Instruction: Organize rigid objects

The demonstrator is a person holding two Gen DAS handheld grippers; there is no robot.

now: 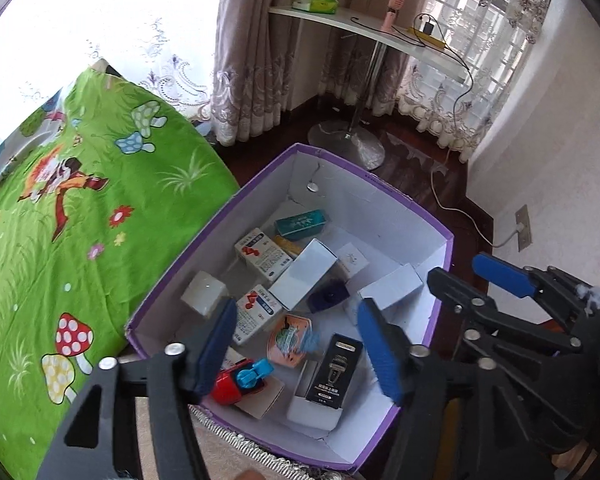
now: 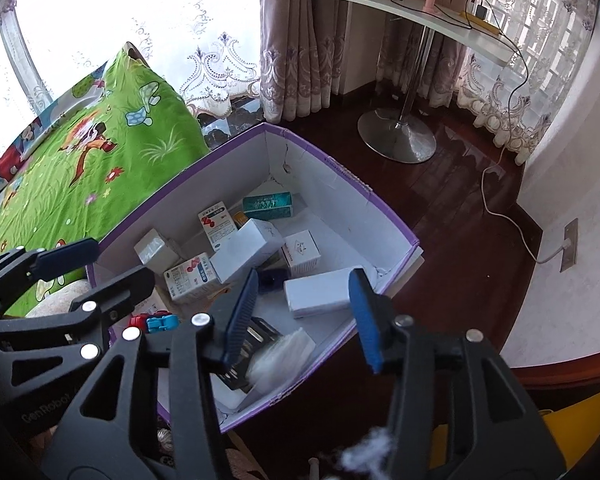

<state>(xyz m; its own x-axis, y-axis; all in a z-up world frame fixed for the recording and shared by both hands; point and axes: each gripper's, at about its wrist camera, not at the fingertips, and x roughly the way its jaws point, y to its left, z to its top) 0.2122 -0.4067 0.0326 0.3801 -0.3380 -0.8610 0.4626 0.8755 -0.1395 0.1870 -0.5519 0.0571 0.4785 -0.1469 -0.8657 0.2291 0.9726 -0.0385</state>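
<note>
Left gripper [image 1: 300, 344] and right gripper [image 2: 304, 316], jaws spread and empty, hover above the purple-rimmed white cardboard box [image 1: 412, 204]; small cartons lie below the jaws.

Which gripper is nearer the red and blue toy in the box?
Left. The left gripper hangs open above the box's near-left corner, its left finger just beside the red and blue toy. The right gripper, also open, is farther right, over the white boxes.
</note>
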